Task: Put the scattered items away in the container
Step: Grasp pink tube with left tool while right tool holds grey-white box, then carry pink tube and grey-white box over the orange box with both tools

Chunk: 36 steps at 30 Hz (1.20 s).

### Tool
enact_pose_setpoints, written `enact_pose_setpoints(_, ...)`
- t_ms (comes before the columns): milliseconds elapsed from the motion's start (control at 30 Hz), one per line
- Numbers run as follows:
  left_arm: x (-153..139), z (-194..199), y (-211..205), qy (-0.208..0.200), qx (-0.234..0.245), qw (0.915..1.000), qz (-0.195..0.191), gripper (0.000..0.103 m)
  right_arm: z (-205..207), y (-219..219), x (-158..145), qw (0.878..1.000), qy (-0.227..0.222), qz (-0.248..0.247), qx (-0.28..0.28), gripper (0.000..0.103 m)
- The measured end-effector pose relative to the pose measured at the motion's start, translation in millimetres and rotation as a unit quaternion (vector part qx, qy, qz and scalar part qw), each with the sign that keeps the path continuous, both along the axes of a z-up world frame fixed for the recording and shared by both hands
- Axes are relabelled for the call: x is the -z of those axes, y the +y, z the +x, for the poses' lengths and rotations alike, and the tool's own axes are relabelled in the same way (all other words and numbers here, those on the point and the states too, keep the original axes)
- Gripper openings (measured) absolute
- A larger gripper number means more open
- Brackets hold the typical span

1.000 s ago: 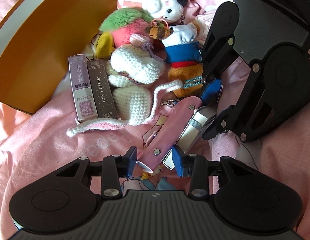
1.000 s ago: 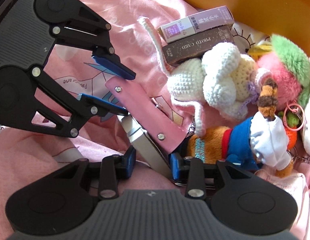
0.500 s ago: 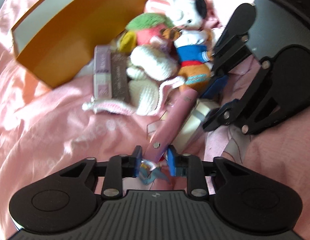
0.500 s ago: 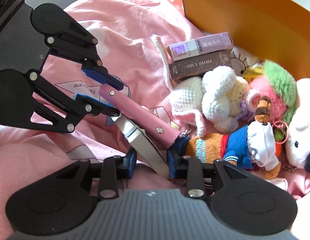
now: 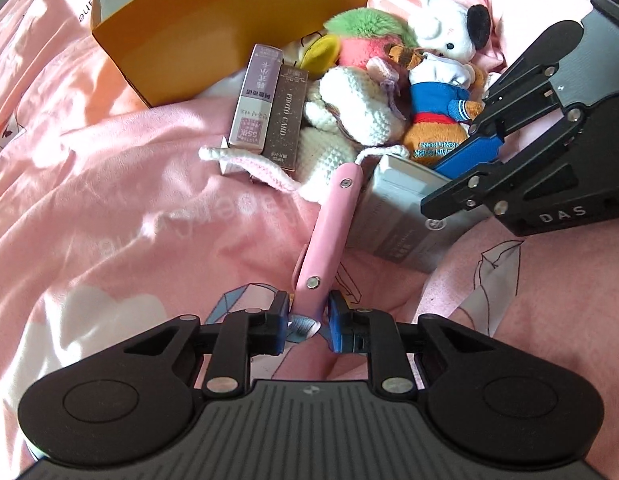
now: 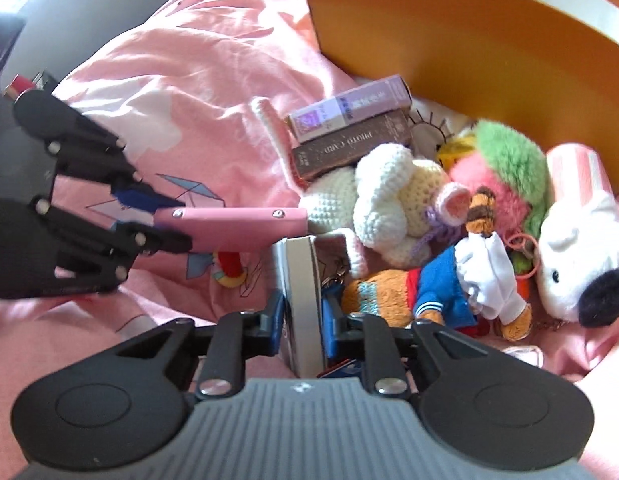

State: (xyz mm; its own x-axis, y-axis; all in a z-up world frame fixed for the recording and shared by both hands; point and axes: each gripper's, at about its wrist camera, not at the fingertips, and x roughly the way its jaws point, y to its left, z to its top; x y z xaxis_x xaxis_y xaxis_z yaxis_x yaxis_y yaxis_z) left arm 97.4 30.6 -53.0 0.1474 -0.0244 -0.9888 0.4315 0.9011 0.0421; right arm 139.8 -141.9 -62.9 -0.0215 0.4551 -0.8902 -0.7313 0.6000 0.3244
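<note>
My left gripper [image 5: 308, 321] is shut on one end of a pink handle-like bar [image 5: 330, 236], lifted off the pink bedding; the bar also shows in the right wrist view [image 6: 233, 224]. My right gripper [image 6: 303, 322] is shut on a grey box [image 6: 301, 300], also seen in the left wrist view [image 5: 401, 216]. The orange container [image 5: 213, 20] lies on its side at the back; its inner wall shows in the right wrist view [image 6: 469, 48]. At its mouth lie a lilac box [image 5: 255, 98], a brown "PHOTO CARD" box [image 5: 286, 118] and plush toys.
A white crocheted toy [image 5: 349, 120], a bear in blue [image 5: 437, 108], a green-pink plush [image 5: 361, 36] and a white plush [image 5: 445, 28] crowd the container's mouth. A small colourful ring [image 6: 229, 268] lies on the rumpled pink bedding [image 5: 109, 208].
The pink bar and the grey box have separated: my left gripper pulled back holding the bar, my right gripper turned with the box upright. Both cameras drew back from the toy pile.
</note>
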Motion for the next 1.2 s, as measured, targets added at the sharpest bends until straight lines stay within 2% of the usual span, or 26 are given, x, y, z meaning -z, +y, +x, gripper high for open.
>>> enact_pose_setpoints(67,-6,-8,4,0.002,0.004,1.0000,0.005,0.025,1,2,2,1.000,0.012,0.007,0.000,0.021)
enact_pose_setpoints(200,-1,-11,0,-0.003,0.015,0.9998,0.014,0.026,2,2,3,0.999,0.026,0.025,0.002,0.035)
enact_pose_setpoints(267,2,-9,-3,-0.007,0.019,0.9997,0.012,0.027,2,3,5,0.999,0.028,0.032,0.005,0.036)
enact_pose_setpoints(333,4,-7,-7,-0.012,0.024,0.9996,0.009,0.027,3,3,6,0.999,0.030,0.033,0.009,0.036)
enact_pose_setpoints(467,11,4,-8,-0.015,0.015,0.9997,-0.007,0.028,5,6,10,0.999,0.028,0.031,0.014,0.028)
enact_pose_setpoints(633,22,9,-11,-0.017,0.016,0.9996,-0.015,0.028,8,11,17,0.999,0.034,0.032,0.014,0.028)
enact_pose_setpoints(700,27,11,-9,-0.018,0.015,0.9995,-0.020,0.028,8,12,19,0.999,0.030,0.028,0.018,0.018)
enact_pose_setpoints(733,26,11,-8,-0.019,0.016,0.9994,-0.022,0.027,9,11,19,0.999,0.031,0.029,0.020,0.018)
enact_pose_setpoints(900,16,10,-1,-0.028,-0.003,0.9987,-0.042,0.025,11,4,12,0.998,0.024,0.043,0.034,0.018)
enact_pose_setpoints(1200,-24,13,10,-0.084,-0.047,0.9921,-0.081,0.022,23,-12,-20,0.994,0.013,0.085,0.072,0.018)
